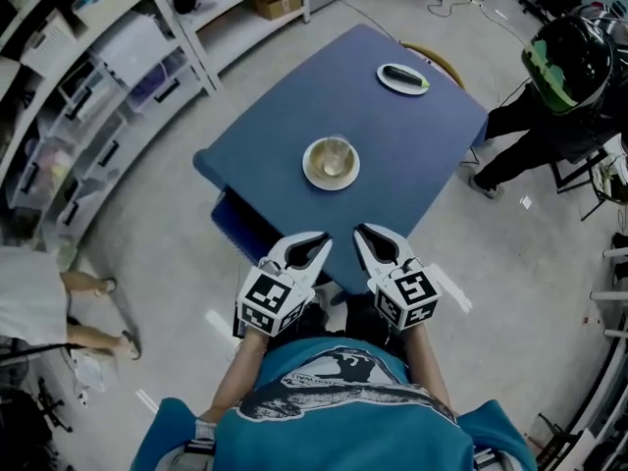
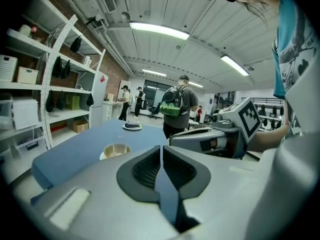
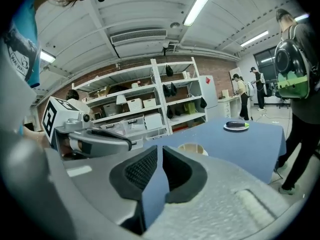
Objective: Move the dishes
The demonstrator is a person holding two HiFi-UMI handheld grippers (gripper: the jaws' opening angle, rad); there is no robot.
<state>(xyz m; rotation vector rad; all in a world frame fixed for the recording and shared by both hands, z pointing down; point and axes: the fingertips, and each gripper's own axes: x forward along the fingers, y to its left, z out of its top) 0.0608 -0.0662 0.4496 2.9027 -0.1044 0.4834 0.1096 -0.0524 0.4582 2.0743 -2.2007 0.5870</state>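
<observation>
A clear glass on a pale saucer stands in the middle of the blue table; it also shows as the saucer and the saucer in the gripper views. A white plate with a dark object lies near the table's far edge, seen too as the plate and the plate. My left gripper and right gripper hover side by side at the near table edge, both shut and empty, short of the saucer.
White shelving with boxes lines the left wall. A person with a green backpack stands at the table's far right. Another person's legs are at the left. A chair sits behind the table.
</observation>
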